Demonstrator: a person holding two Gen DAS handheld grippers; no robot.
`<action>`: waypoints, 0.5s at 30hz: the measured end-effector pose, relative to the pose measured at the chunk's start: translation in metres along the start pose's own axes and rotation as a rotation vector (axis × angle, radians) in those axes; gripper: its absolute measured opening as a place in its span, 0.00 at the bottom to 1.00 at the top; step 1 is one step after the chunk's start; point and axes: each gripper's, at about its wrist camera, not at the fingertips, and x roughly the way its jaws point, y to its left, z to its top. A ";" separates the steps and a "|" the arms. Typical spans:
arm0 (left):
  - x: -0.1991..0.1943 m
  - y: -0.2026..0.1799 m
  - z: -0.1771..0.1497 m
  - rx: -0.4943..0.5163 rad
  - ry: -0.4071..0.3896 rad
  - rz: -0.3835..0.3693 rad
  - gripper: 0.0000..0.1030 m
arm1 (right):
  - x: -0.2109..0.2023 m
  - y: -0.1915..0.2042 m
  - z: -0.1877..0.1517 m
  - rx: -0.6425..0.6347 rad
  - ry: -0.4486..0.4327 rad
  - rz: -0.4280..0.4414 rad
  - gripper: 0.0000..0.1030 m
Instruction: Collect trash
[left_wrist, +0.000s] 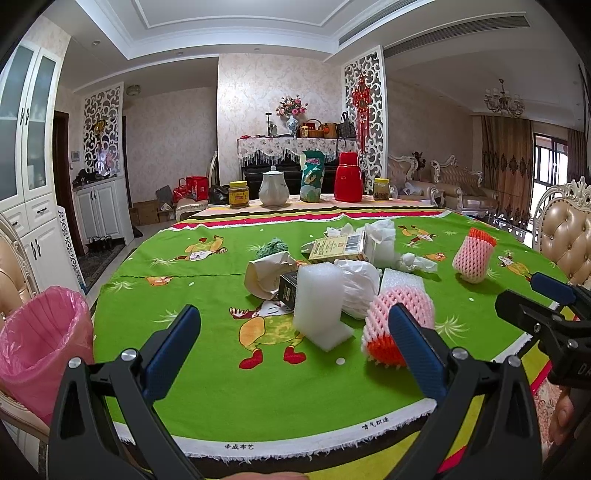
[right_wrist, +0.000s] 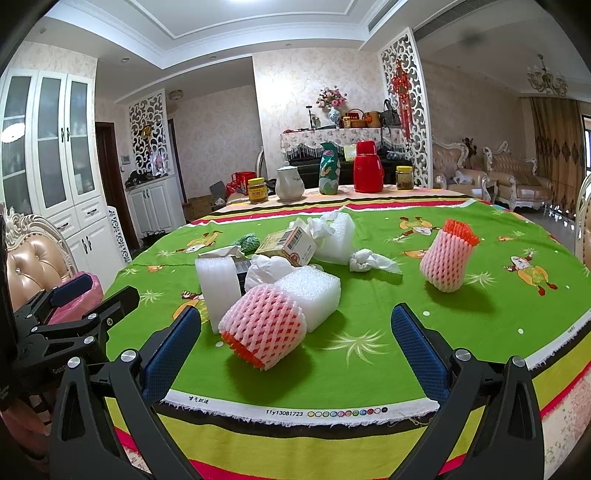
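Note:
Trash lies piled on the green tablecloth (left_wrist: 207, 332): a white foam block (left_wrist: 319, 306), a pink foam fruit net (left_wrist: 397, 325) lying on its side, crumpled white paper (left_wrist: 360, 284), a cardboard box (left_wrist: 338, 249), and a second pink net (left_wrist: 474, 258) standing apart at the right. A pink-lined bin (left_wrist: 40, 347) stands at the table's left edge. My left gripper (left_wrist: 295, 350) is open and empty, short of the foam block. My right gripper (right_wrist: 295, 350) is open and empty, just short of the lying net (right_wrist: 264, 328). The foam block (right_wrist: 218, 288) and standing net (right_wrist: 448, 258) show there too.
At the table's far side stand a yellow-lidded jar (left_wrist: 239, 194), a white teapot (left_wrist: 273, 188), a green patterned pack (left_wrist: 312, 177), a red thermos (left_wrist: 349, 179) and another jar (left_wrist: 381, 189). Padded chairs (left_wrist: 565, 236) flank the table. The right gripper shows in the left view (left_wrist: 546, 314).

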 end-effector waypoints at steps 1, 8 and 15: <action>0.000 0.000 0.000 0.000 0.000 0.000 0.96 | 0.000 0.001 0.000 0.001 0.000 0.001 0.94; 0.000 0.000 0.000 0.000 0.001 0.000 0.96 | 0.000 0.001 0.000 0.001 0.001 0.001 0.94; 0.000 0.000 -0.001 -0.003 0.001 0.000 0.96 | 0.000 0.001 0.000 0.002 0.003 0.001 0.94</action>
